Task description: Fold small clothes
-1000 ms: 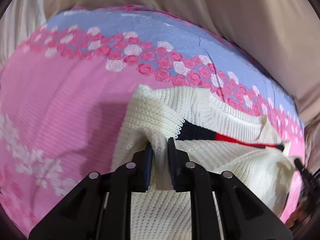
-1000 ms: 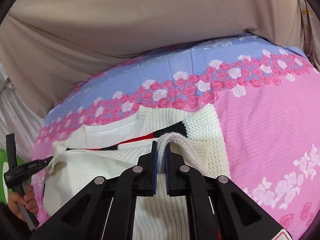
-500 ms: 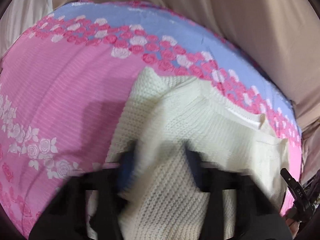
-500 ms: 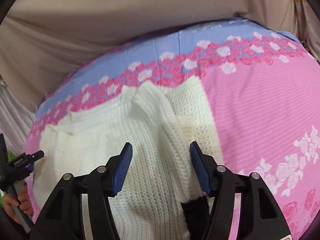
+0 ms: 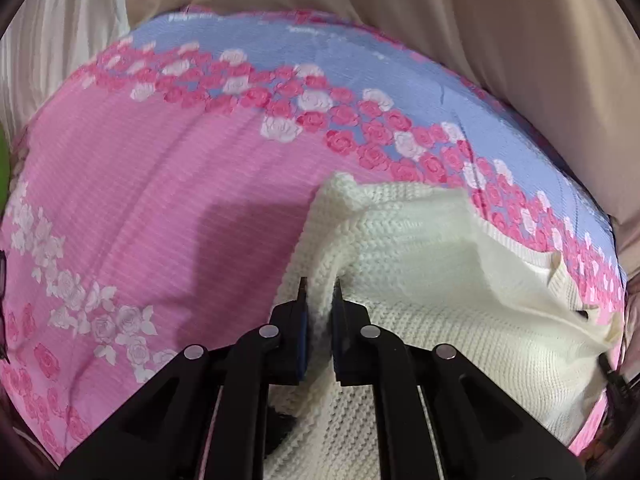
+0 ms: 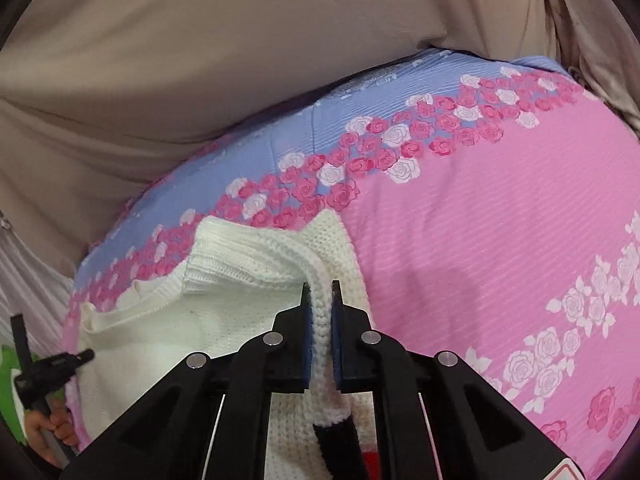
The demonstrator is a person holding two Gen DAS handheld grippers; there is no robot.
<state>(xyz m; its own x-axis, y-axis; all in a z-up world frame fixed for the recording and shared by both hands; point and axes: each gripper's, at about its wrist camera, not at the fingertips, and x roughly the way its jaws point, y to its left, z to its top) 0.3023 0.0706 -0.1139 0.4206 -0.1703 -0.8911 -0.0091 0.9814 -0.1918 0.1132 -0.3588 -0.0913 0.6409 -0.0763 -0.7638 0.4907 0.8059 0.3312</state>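
Nearest the lens in the right wrist view, the right gripper has its fingers drawn narrow on a rolled, ribbed edge of the cream knitted sweater; its jaws have just been closing, and the knit fills the slot between the blue pads. A dark band with a little red shows in the sweater just below that pinch. In the left wrist view the left gripper is likewise clamped narrow on a raised ridge of the sweater, with knit pressed between the pads.

The sweater is the landmark. It lies bunched and partly doubled over on the bed, on the pink rose-printed bedspread. Its far edge reaches the band of roses, with the blue strip of the bedspread beyond. Past that hang beige drapes.

Judged from this, a fold is in hand: both grippers have fresh holds on opposite sides of the sweater, apparently ready to carry a section over. The next move seems to call for lifting both pinched edges together, keeping them level and taut, and laying them across the body of the sweater so the edges line up. The thick knit may sag or slip from such narrow pinches, so an even pull looks wise.
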